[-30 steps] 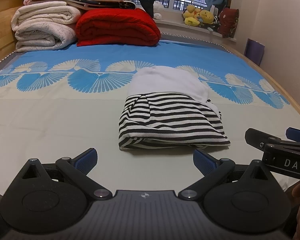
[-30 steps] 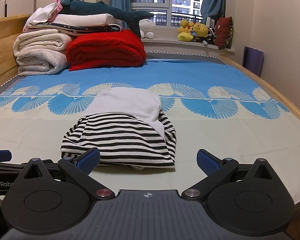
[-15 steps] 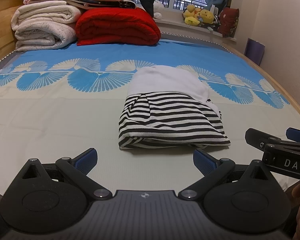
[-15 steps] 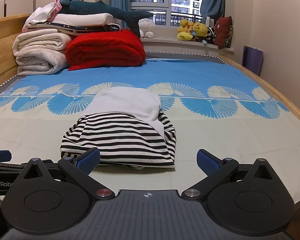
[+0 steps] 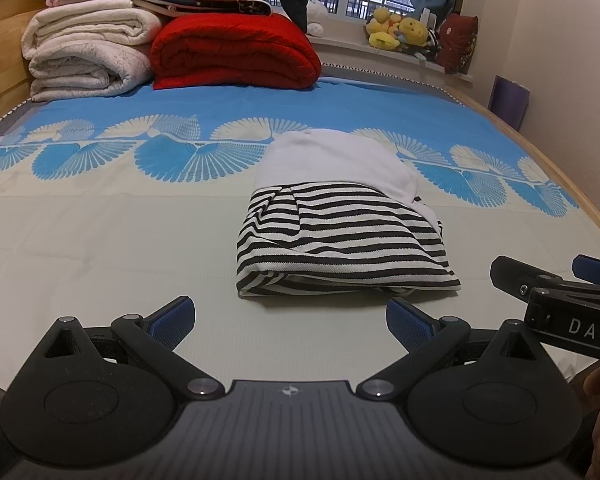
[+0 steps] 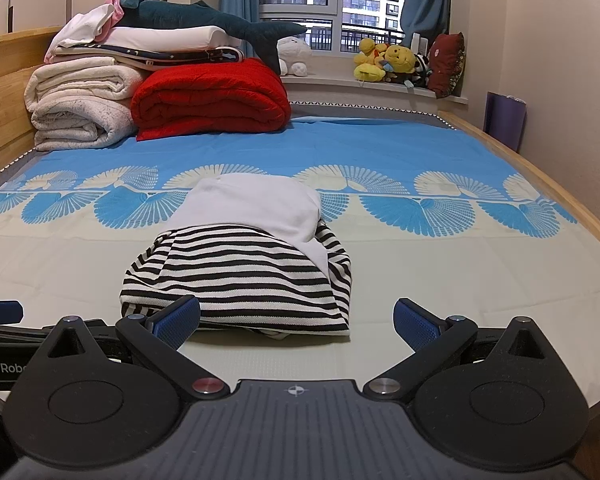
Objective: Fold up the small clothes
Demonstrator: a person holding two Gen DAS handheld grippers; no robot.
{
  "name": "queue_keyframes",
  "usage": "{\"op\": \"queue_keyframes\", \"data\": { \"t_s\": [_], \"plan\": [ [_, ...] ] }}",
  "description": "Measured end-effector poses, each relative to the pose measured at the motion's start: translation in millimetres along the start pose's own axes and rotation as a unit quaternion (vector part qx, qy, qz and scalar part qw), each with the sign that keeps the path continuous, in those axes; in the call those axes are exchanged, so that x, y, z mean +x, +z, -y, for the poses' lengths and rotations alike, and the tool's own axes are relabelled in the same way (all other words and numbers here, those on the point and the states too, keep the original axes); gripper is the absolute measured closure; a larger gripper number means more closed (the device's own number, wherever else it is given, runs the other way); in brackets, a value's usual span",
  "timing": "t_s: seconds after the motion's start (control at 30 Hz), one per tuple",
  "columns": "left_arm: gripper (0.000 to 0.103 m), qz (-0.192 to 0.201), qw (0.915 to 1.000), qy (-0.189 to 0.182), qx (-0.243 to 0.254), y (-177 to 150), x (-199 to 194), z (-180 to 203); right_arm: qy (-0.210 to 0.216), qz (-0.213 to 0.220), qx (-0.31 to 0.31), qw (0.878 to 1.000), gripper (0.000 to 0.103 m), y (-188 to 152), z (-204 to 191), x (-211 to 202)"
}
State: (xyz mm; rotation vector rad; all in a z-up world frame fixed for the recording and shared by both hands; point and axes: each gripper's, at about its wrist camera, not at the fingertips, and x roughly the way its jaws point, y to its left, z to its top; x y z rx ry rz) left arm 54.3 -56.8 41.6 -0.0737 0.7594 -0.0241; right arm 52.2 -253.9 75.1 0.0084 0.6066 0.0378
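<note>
A folded garment, black-and-white striped (image 5: 340, 248) with a white part (image 5: 332, 160) at its far end, lies flat on the bed (image 5: 100, 240). It also shows in the right wrist view (image 6: 240, 276). My left gripper (image 5: 288, 320) is open and empty, just short of the garment's near edge. My right gripper (image 6: 296, 320) is open and empty, close to the near edge, its left fingertip (image 6: 178, 316) in front of the striped fold. The right gripper also shows at the right of the left wrist view (image 5: 556, 292).
Rolled white blankets (image 6: 80, 108) and a red quilt (image 6: 212, 96) are stacked at the bed's far left, with a plush shark (image 6: 204, 28) on top. Stuffed toys (image 6: 388, 60) sit on the windowsill. The wooden bed rail (image 6: 540, 172) runs along the right.
</note>
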Motion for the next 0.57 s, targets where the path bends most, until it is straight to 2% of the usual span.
{"op": "queue_keyframes", "data": {
  "t_s": [0.57],
  "plan": [
    [0.001, -0.003, 1.0000, -0.001, -0.001, -1.9, 2.2, -0.6, 0.000, 0.000, -0.001, 1.000, 0.001, 0.0, -0.5, 0.0]
  ]
}}
